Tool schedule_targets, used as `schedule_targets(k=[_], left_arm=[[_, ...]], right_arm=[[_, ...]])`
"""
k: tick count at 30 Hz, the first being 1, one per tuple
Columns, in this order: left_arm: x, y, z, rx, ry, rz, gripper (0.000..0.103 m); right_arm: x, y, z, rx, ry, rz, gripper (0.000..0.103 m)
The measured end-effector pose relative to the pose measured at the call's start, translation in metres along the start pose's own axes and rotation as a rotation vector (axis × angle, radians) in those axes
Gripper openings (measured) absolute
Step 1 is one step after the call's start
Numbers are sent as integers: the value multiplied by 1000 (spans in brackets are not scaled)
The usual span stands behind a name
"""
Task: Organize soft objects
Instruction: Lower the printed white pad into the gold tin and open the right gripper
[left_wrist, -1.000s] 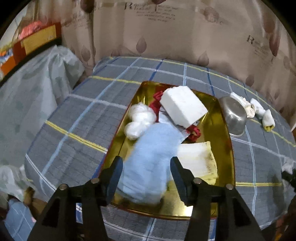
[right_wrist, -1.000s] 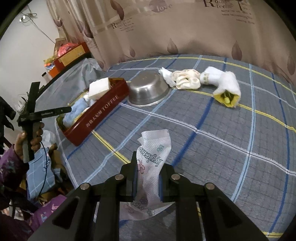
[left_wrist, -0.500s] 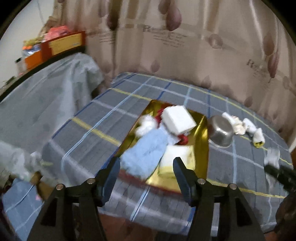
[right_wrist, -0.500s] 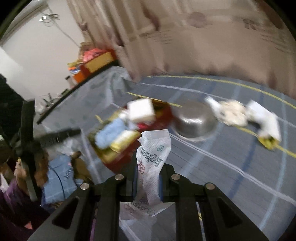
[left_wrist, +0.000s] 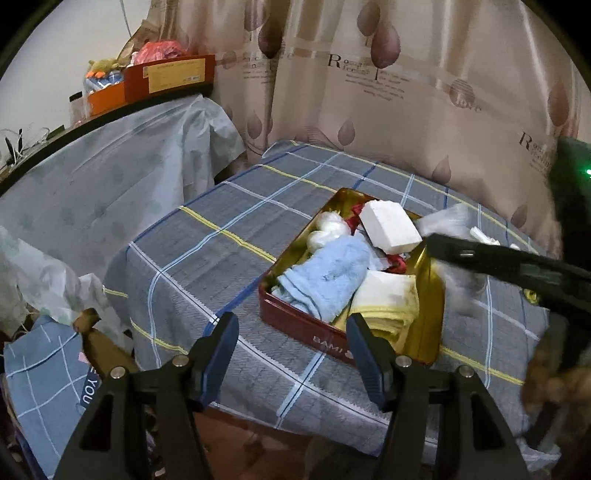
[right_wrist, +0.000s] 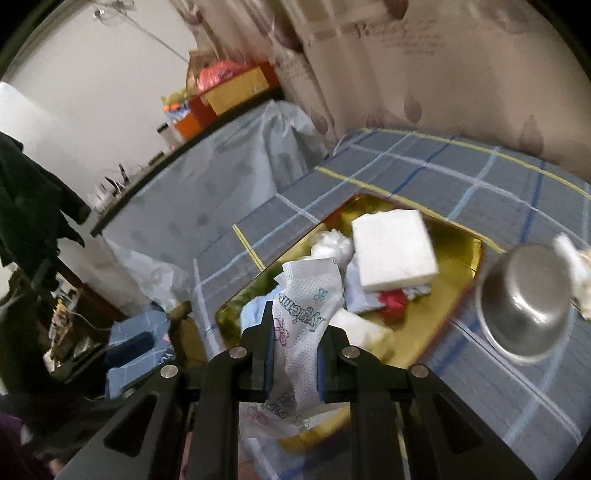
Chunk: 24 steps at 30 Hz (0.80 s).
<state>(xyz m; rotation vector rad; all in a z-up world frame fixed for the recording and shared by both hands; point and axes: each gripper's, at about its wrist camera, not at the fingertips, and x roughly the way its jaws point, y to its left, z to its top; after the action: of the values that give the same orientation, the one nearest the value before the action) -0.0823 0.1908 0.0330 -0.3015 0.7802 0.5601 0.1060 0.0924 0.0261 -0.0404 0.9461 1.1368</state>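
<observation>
A red tin (left_wrist: 432, 295) with a gold inside sits on the checked bedspread. It holds a blue towel (left_wrist: 328, 280), a white foam block (left_wrist: 389, 227), a yellow-edged cloth (left_wrist: 388, 299) and a white plastic bundle (left_wrist: 328, 229). My left gripper (left_wrist: 293, 343) hangs open in front of the tin's near corner, nothing between its fingers. My right gripper (right_wrist: 295, 332) is shut on a white printed packet (right_wrist: 306, 314) and hovers over the tin (right_wrist: 458, 266), near the foam block (right_wrist: 391, 251). In the left wrist view the right gripper's body (left_wrist: 498, 258) crosses the tin's right side.
An upturned steel bowl (right_wrist: 524, 306) stands right of the tin, with rolled white socks (right_wrist: 576, 273) beyond it. A covered counter (left_wrist: 110, 177) runs along the left. Bags and a checked cloth (left_wrist: 40, 369) lie on the floor by the bed's near corner. A curtain hangs behind.
My left gripper drew back and up from the tin, leaving the blue towel inside. My right gripper swung left with the packet, from over the open bedspread to over the tin.
</observation>
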Motion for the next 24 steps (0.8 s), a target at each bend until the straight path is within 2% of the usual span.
schedule_targets(k=[3, 6, 8, 14, 16, 19, 20, 22, 23, 24], left_arm=[[0, 6, 2, -14, -13, -12, 62], [1, 7, 4, 3, -25, 22, 62], [3, 8, 5, 5, -15, 20, 62], [11, 6, 5, 17, 25, 5, 62], [13, 7, 5, 16, 34, 2, 62], [17, 8, 4, 15, 49, -3, 62], [19, 7, 4, 18, 55, -4, 62], [21, 5, 3, 29, 65, -1, 62], [21, 4, 3, 32, 67, 0, 62], [21, 3, 3, 35, 67, 1, 62]], right_arm=[[26, -1, 8, -12, 45, -11, 16], [49, -3, 9, -30, 104, -37, 16], [63, -6, 9, -51, 150, -81, 16], [68, -23, 14, -73, 149, -191, 16], [69, -27, 14, -76, 154, -197, 15], [75, -20, 13, -139, 166, -265, 16], [75, -17, 12, -153, 161, -255, 16], [68, -13, 11, -153, 134, -207, 25], [64, -12, 12, -142, 111, -192, 34], [59, -12, 12, -126, 97, -183, 59]])
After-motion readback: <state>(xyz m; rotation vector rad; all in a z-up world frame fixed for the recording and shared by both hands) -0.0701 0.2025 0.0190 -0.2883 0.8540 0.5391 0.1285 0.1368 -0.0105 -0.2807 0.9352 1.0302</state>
